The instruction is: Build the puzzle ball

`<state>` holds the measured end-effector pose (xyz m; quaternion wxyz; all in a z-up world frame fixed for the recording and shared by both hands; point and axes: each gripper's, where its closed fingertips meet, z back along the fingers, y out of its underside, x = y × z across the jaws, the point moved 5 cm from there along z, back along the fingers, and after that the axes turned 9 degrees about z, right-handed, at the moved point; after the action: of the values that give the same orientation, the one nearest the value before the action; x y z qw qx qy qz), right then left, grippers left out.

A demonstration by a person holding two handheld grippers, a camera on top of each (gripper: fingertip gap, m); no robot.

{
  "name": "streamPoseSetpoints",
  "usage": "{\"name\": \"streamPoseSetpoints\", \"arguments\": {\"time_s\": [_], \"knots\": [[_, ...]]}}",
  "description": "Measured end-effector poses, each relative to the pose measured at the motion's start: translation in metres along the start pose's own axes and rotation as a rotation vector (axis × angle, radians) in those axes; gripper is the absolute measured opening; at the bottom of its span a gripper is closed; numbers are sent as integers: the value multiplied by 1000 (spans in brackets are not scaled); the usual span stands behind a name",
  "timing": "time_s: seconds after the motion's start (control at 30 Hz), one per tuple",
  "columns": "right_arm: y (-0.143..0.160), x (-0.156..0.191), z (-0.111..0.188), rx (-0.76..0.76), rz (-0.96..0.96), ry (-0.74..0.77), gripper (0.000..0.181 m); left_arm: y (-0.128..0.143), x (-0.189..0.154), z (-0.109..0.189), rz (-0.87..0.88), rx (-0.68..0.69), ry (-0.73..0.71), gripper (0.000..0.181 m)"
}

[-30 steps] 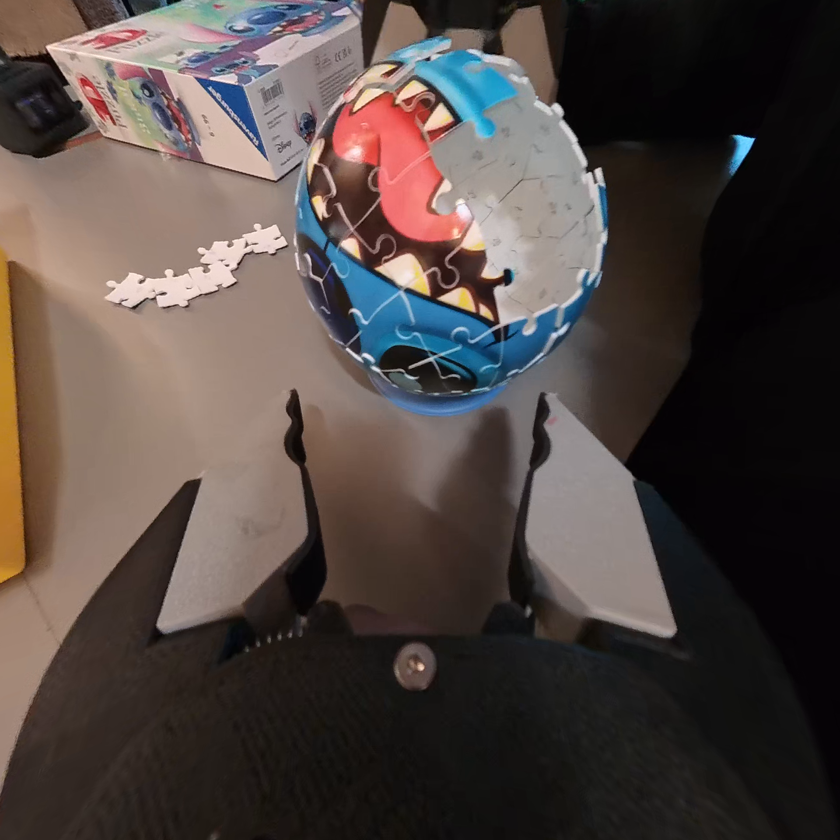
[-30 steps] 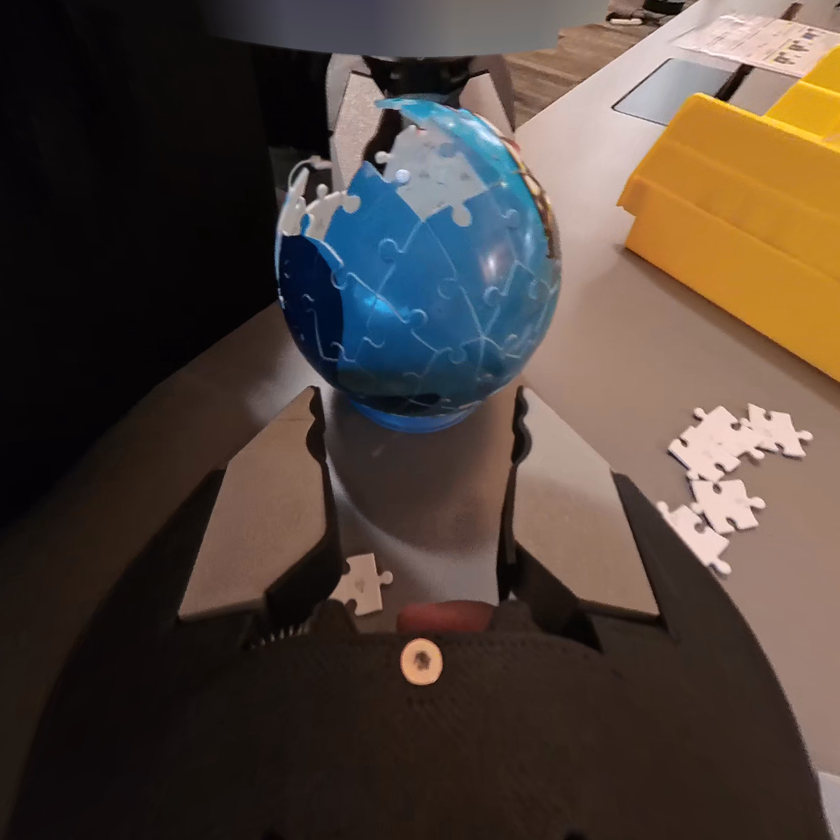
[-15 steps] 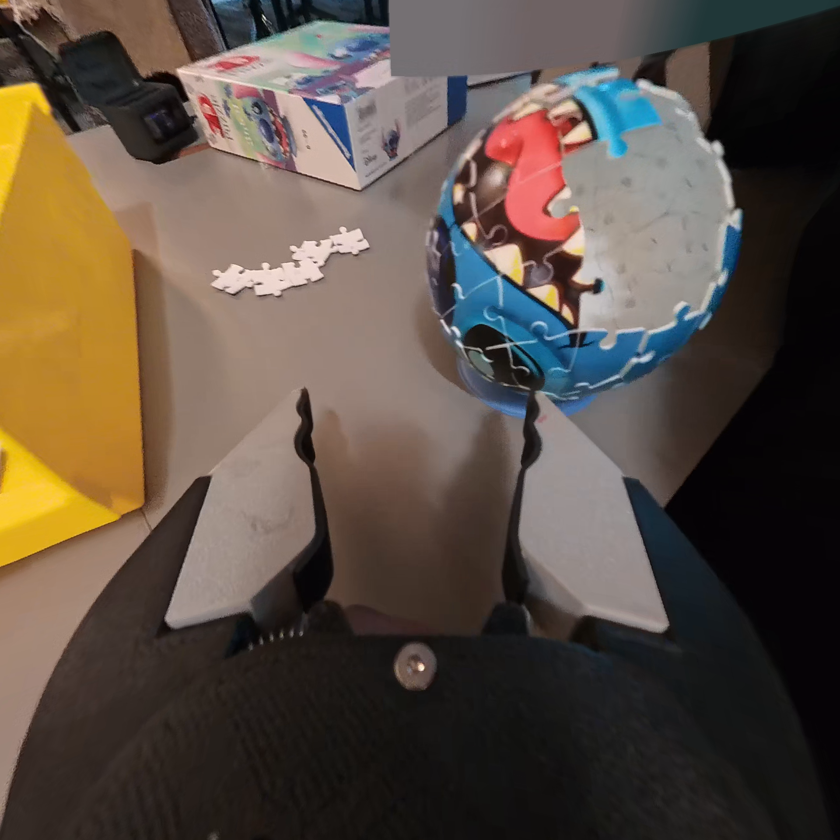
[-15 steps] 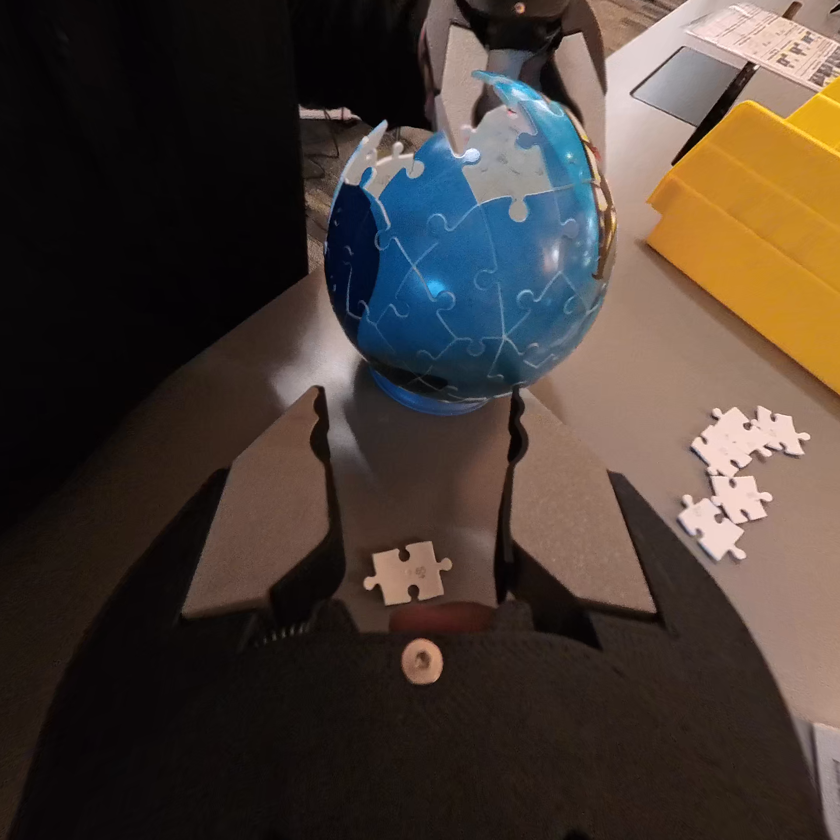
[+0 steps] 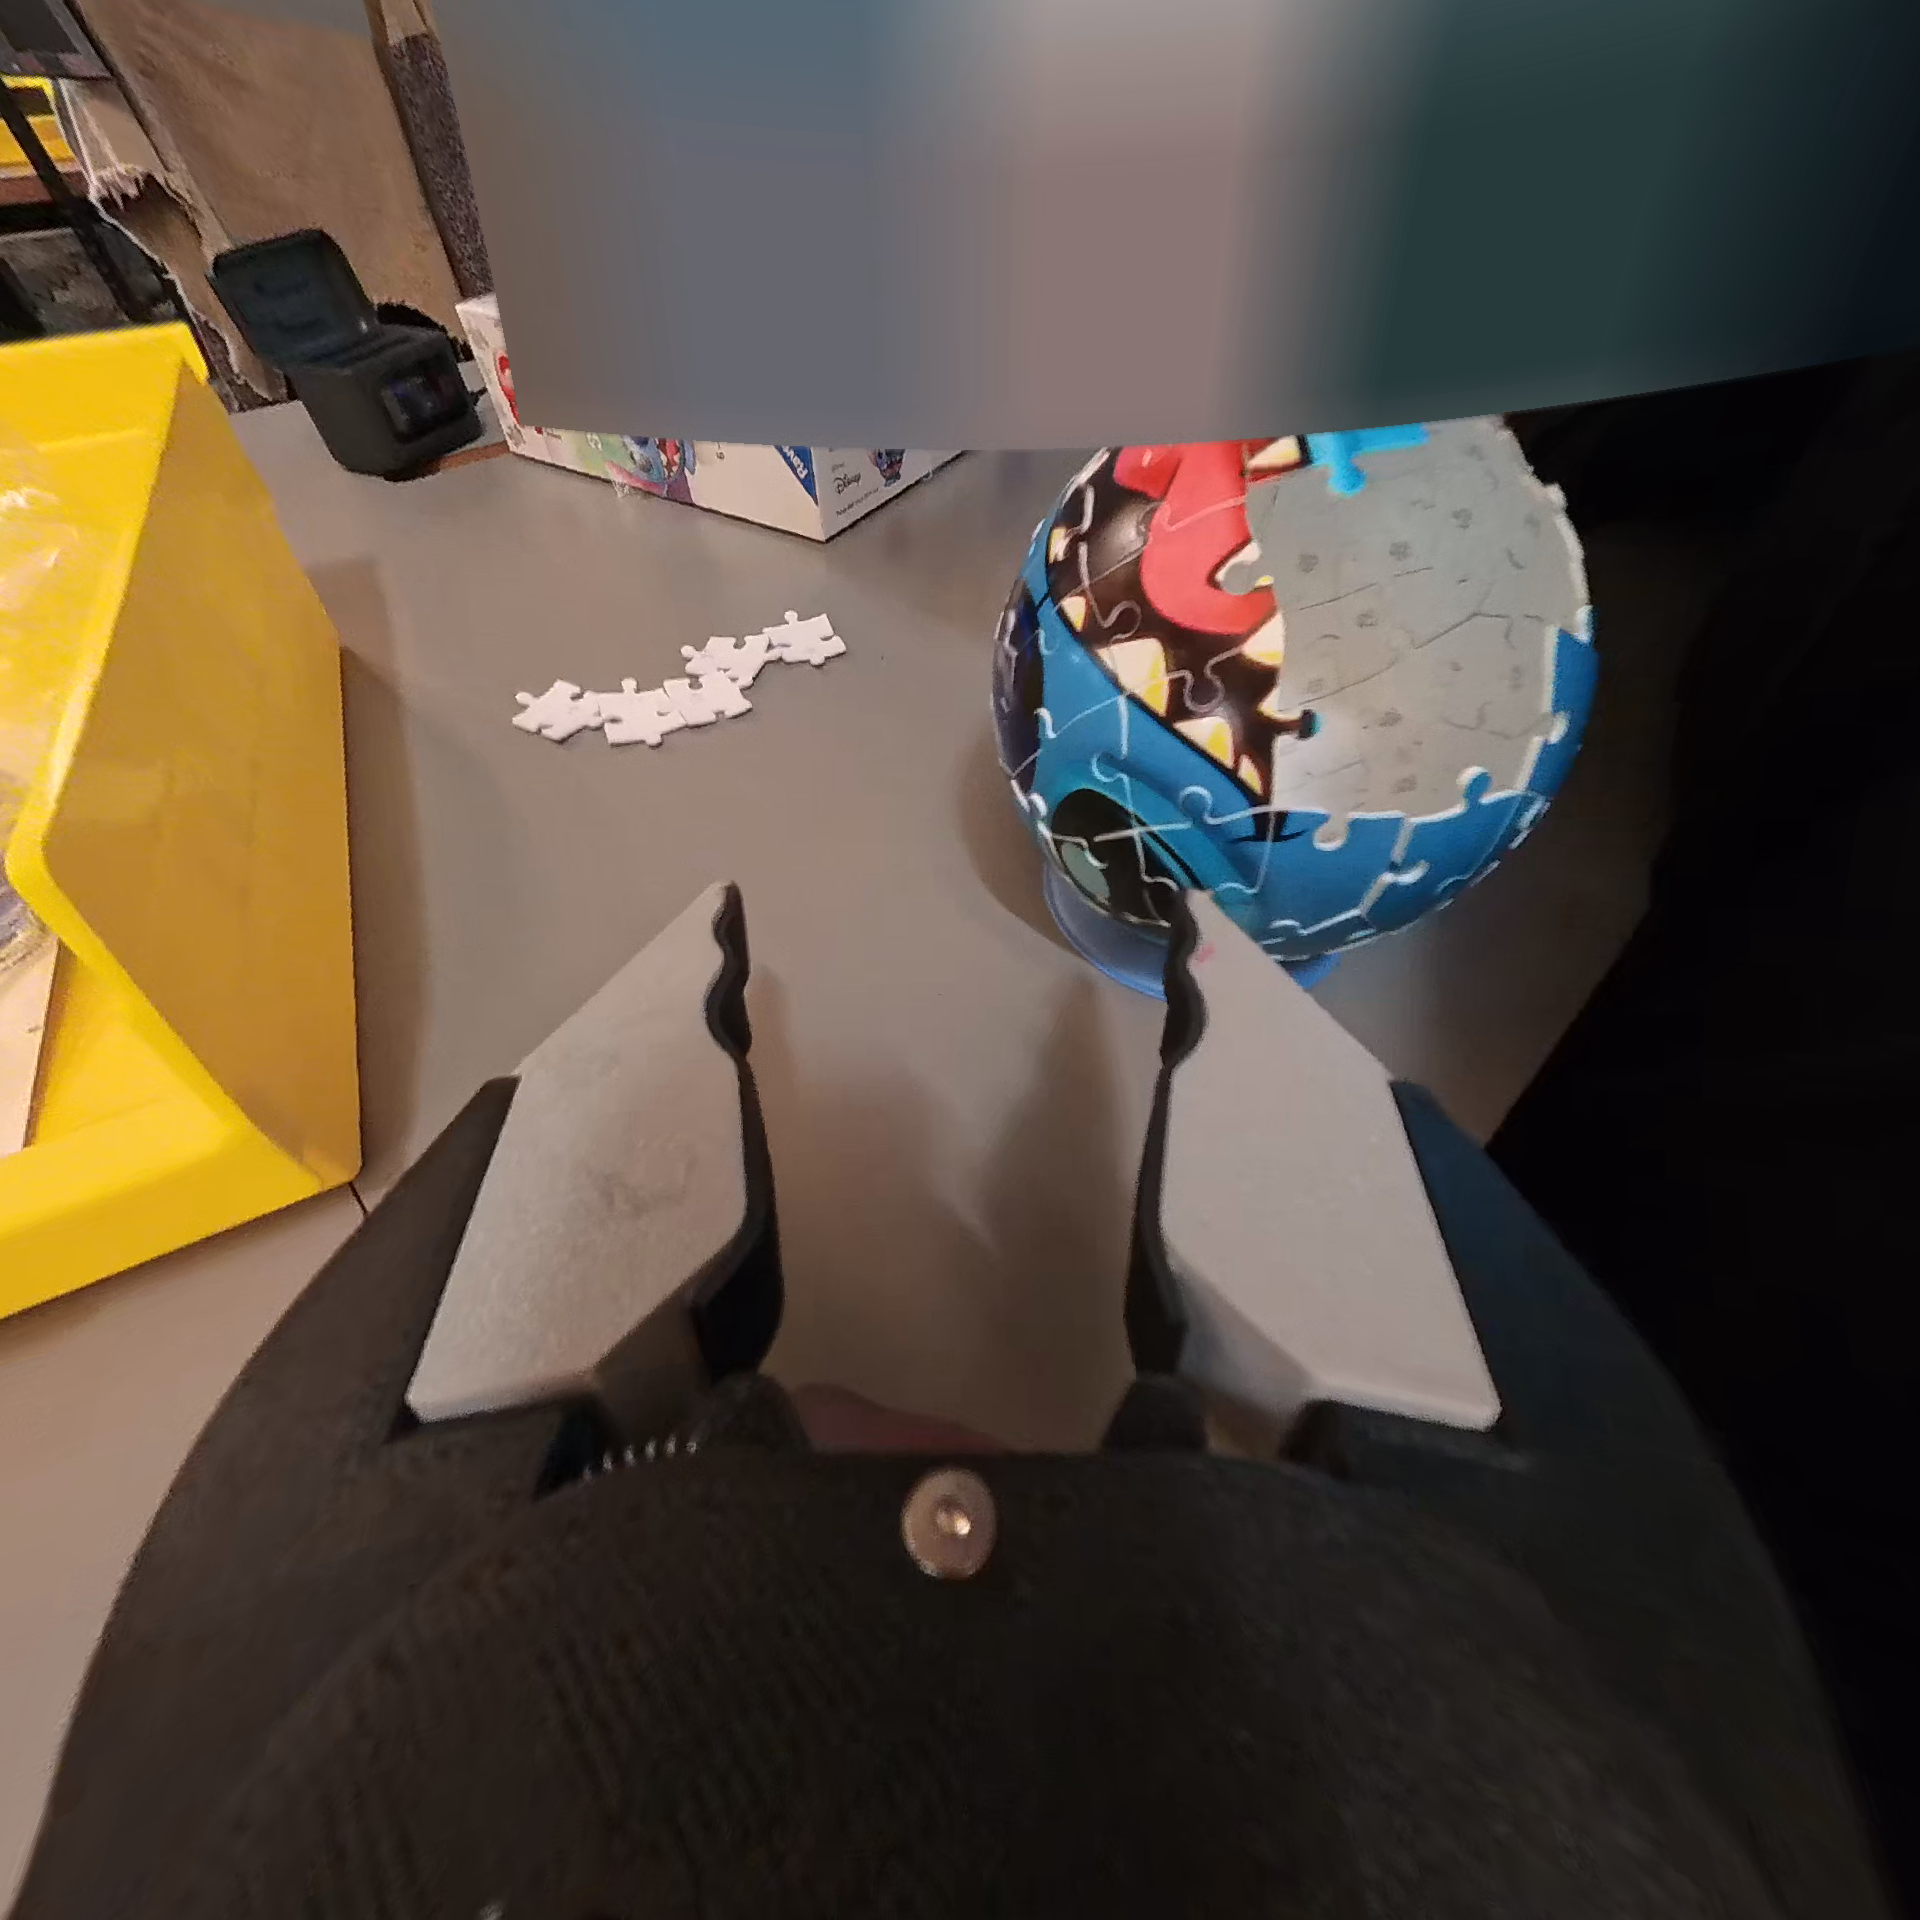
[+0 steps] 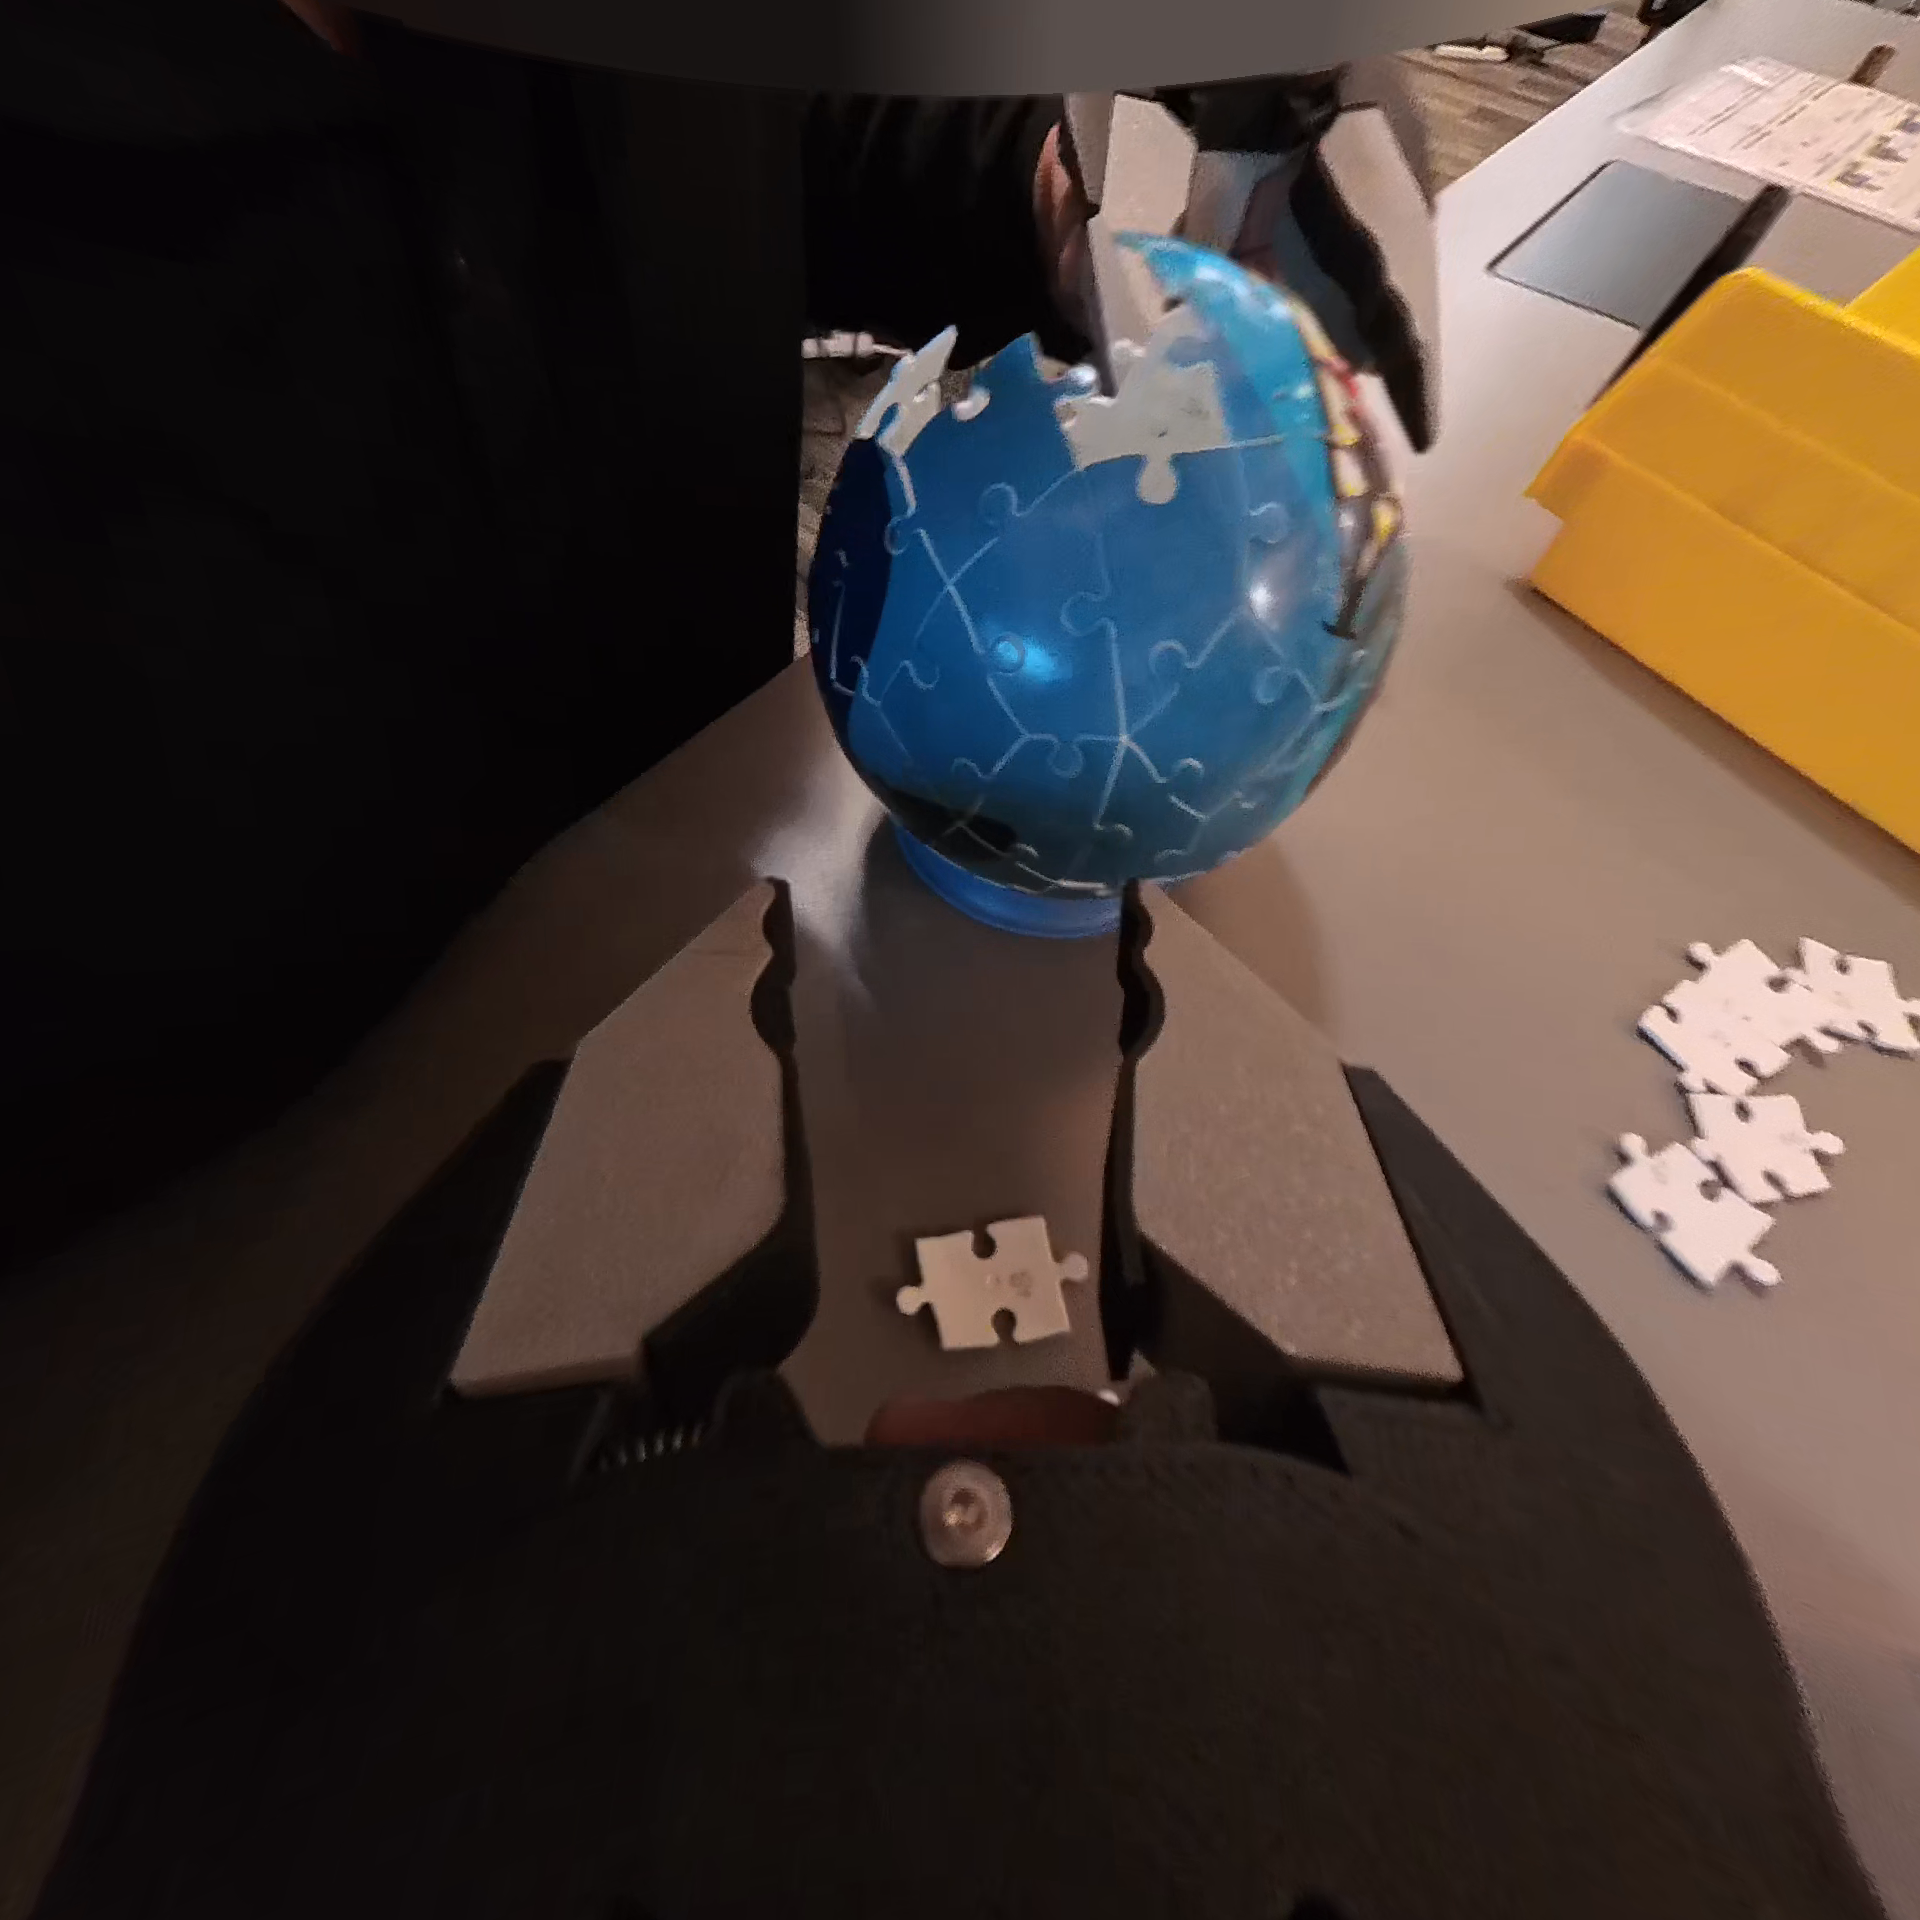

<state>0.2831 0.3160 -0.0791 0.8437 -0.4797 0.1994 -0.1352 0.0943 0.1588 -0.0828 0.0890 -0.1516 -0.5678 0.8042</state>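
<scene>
The part-built blue puzzle ball (image 5: 1299,707) stands on a blue ring base (image 5: 1101,935) near the table edge, with an open gap that shows its grey inside. It also shows in the right wrist view (image 6: 1101,644). My left gripper (image 5: 961,914) is open and empty, just left of the ball's base. My right gripper (image 6: 951,904) is open and empty in front of the ball. A single white piece (image 6: 992,1294) lies on the table between the right fingers. Several white loose pieces (image 5: 675,691) lie left of the ball, and they also show in the right wrist view (image 6: 1766,1091).
A yellow bin (image 5: 156,810) stands at the left, also in the right wrist view (image 6: 1745,582). The puzzle box (image 5: 748,473) and a black case (image 5: 353,364) sit at the back. The table edge (image 5: 1538,1070) runs close by the ball. The left gripper is farther from the single white piece (image 6: 992,1294), some 20 centimeters, than the right, some 9 centimeters.
Both grippers have drawn back from the ball. The left view has swung left, so the ball sits further right. The single piece has come into full view between the right fingers.
</scene>
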Motion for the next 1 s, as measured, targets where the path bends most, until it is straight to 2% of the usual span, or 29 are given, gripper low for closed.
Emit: {"name": "streamPoseSetpoints", "arguments": {"time_s": [0.17, 0.4, 0.77, 1.0], "knots": [[-9, -21, 21, -87, -33, 88, 49, -8, -5, 5, -38, -28, 9, 70], [-18, -42, 32, -151, -35, 134, 49, -19, -10, 9, -85, -35, 13, 68], [0, -41, 33, -179, -93, 119, 48, -1, 8, 6, -20, -54, 27, 67], [18, -46, 32, -107, -140, 168, 48, -10, 13, 18, 16, -157, 127, 69]]}}
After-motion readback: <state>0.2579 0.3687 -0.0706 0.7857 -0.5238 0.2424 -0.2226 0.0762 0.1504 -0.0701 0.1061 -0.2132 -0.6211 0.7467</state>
